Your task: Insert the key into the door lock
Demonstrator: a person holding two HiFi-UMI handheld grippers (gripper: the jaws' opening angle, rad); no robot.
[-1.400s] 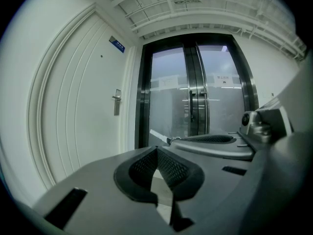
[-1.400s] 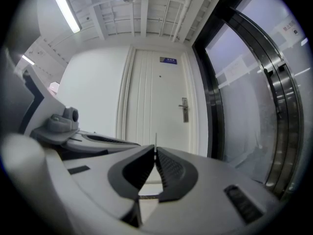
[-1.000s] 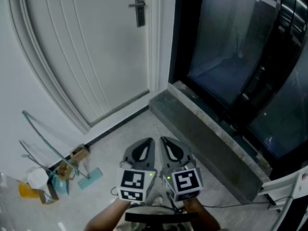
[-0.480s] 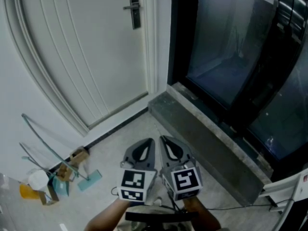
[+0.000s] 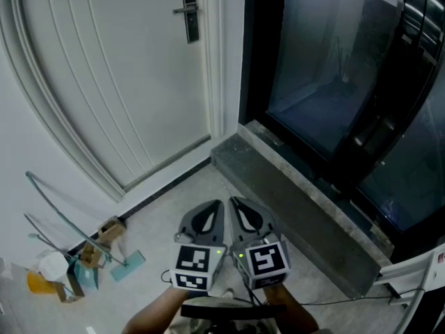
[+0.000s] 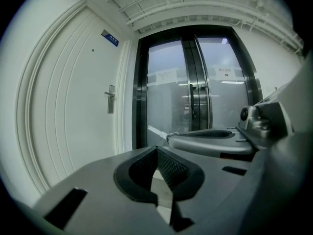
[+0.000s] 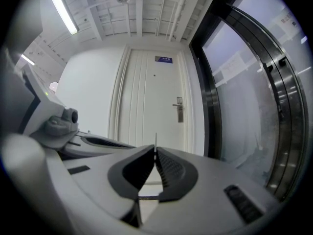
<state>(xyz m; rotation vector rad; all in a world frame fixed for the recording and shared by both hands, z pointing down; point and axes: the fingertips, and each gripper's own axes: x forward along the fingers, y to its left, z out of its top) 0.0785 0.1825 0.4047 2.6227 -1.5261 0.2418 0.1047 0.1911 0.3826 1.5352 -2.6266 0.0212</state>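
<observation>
The door lock (image 5: 188, 12), a dark plate with a lever handle, sits high on the white door (image 5: 118, 82), far ahead of both grippers. It also shows in the left gripper view (image 6: 110, 99) and the right gripper view (image 7: 179, 108). My right gripper (image 5: 237, 202) is shut on a thin key (image 7: 155, 140), seen edge-on and sticking out past the jaws (image 7: 155, 150). Pressed close beside it, my left gripper (image 5: 215, 204) is shut with nothing showing between its pads (image 6: 157, 152). Both are held low over the floor.
Dark glass doors (image 5: 334, 68) with a stone threshold (image 5: 292, 200) fill the right. By the wall at the left lie a wire frame (image 5: 62, 207), a white cup (image 5: 53, 264) and cardboard scraps (image 5: 110, 229). A white object (image 5: 417, 270) pokes in at bottom right.
The door and lock have drifted left and slightly up in the head view, and the floor clutter has slid down-left. Both grippers stay shut, side by side.
</observation>
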